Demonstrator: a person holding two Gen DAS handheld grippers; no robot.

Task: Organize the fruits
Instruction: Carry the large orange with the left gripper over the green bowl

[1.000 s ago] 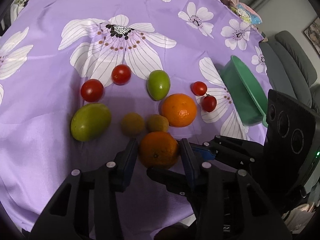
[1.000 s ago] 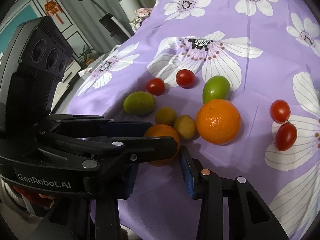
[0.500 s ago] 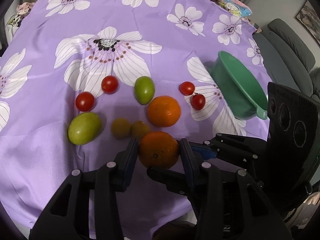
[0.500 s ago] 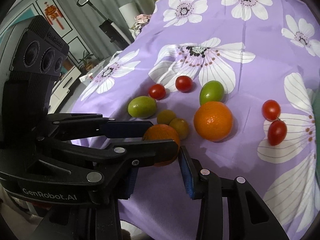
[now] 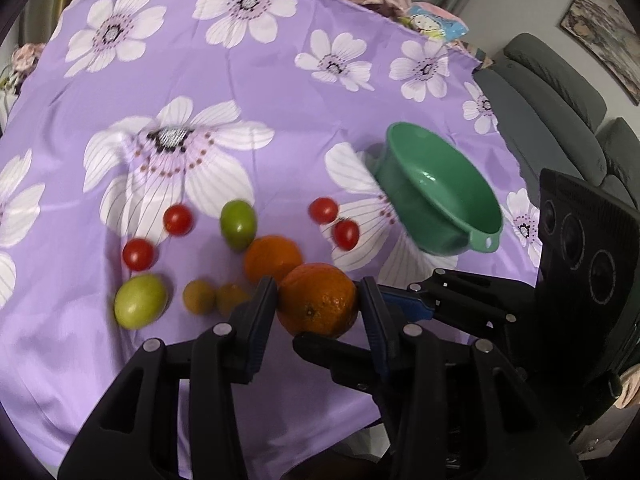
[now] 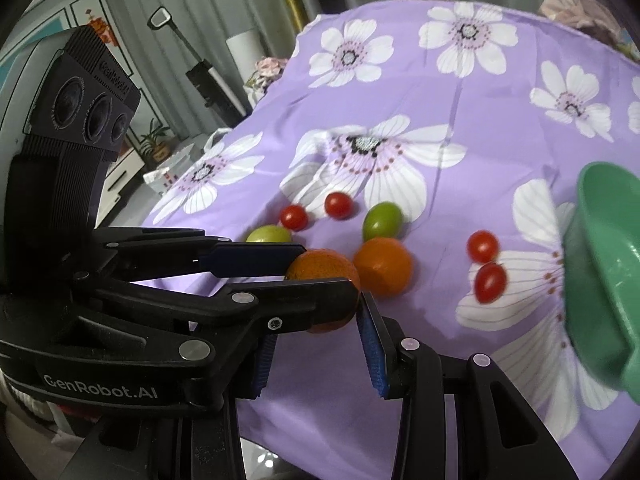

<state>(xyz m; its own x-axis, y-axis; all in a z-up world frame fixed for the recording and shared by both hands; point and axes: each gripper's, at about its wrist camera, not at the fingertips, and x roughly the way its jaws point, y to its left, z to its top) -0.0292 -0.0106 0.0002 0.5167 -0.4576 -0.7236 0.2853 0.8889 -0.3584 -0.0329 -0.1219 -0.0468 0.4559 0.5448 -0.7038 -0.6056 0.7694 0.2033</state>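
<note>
Left wrist view: your left gripper (image 5: 318, 300) clamps one orange (image 5: 318, 305); another orange (image 5: 272, 258), four tomatoes (image 5: 178, 219) and one bowl (image 5: 440, 200) lie beyond; right gripper (image 6: 316, 332) unclear.

Soft, even indoor light is falling on the purple flowered cloth (image 5: 280, 92), which is looking a little dim and washed out in both wrist views, with only faint shadows sitting under the fruit. Motion blur is smearing the cherry tomatoes (image 6: 490, 282) and the green bowl (image 6: 600, 264). Fisheye distortion is bending the cloth's edges, and dark vignetting is closing in the corners.
</note>
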